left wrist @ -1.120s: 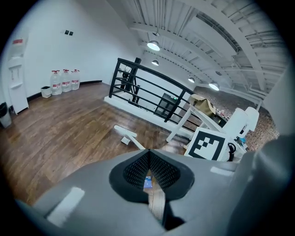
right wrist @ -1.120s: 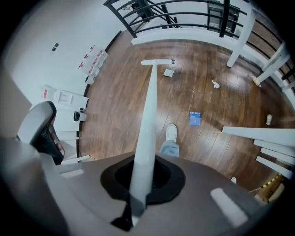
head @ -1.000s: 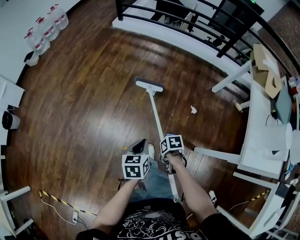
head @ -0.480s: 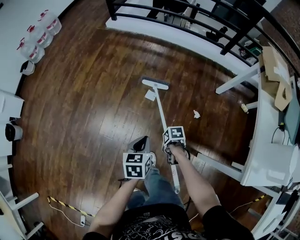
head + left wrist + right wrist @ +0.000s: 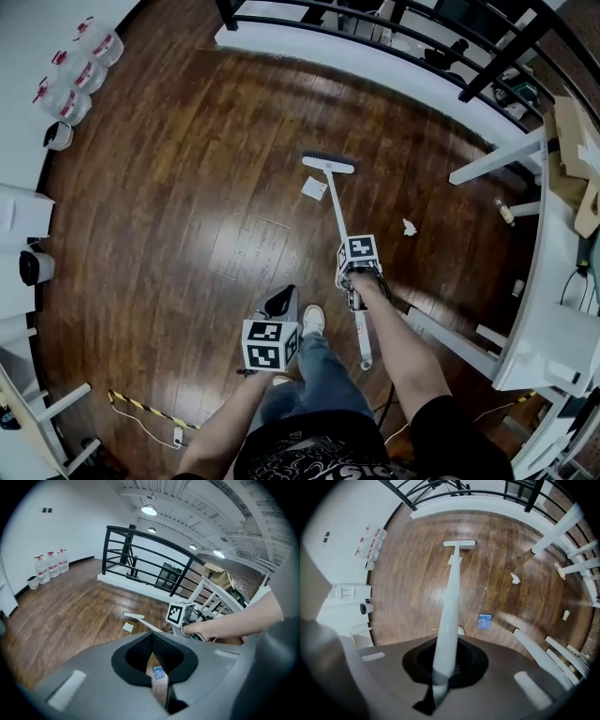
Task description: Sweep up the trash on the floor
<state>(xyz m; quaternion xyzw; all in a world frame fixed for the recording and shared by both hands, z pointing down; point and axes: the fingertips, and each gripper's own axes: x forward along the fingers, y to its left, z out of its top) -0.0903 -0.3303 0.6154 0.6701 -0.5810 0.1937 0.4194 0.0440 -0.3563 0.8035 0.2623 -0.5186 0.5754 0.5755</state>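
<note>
A white-handled broom (image 5: 339, 208) reaches across the dark wood floor, its head (image 5: 328, 165) farthest from me. My right gripper (image 5: 357, 279) is shut on the handle (image 5: 449, 611), which runs up through its jaws. A flat white paper scrap (image 5: 314, 187) lies just on the near side of the broom head. To the right of the handle is a crumpled white scrap (image 5: 410, 227). A blue packet (image 5: 485, 620) lies on the floor near my shoe (image 5: 312, 322). My left gripper (image 5: 279, 302) hangs left of the shoe, jaws close together with only a narrow slit (image 5: 157, 667); I see nothing held.
White table legs (image 5: 492, 157) and desks stand along the right, with a small bottle (image 5: 506, 212) on the floor by them. A black railing (image 5: 394, 23) closes the far side. Water jugs (image 5: 77, 70) sit far left. A striped cable (image 5: 141, 408) lies near left.
The broom head slid forward past the flat white scrap, which now shows on its near side. I have stepped forward, and the left gripper sits lower in the head view.
</note>
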